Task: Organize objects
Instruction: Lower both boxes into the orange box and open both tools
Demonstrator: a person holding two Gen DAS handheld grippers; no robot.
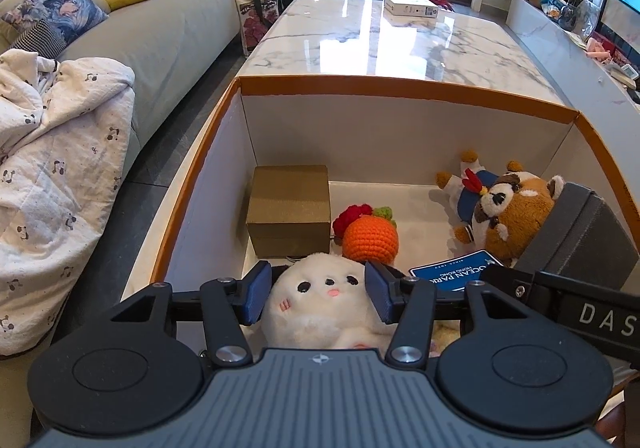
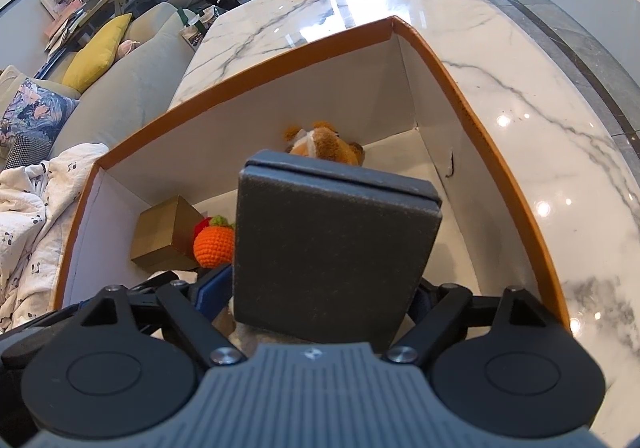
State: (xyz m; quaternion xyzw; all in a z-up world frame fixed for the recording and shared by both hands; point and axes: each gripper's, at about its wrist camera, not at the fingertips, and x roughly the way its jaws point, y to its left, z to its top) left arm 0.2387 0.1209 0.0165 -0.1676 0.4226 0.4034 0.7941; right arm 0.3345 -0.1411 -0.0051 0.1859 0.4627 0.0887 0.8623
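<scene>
Your big box [image 1: 400, 87] with the orange rim sits on the marble table [image 1: 380, 39], whose far half is bare but for a white carton [image 1: 410, 5]. Inside the box: a gold box [image 1: 288, 215] at the left wall, a crochet orange [image 1: 370, 238] beside it, a brown plush [image 1: 504, 215] at the right, a blue card [image 1: 456, 272] in front of it. Your left gripper [image 1: 316, 296] brackets the white plush [image 1: 320, 308], jaws slightly spread; whether the pads press, you cannot tell. Your right gripper [image 2: 320, 300] flanks the grey case [image 2: 336, 248], tilted over the box, jaws spread wide; its grip is hidden.
</scene>
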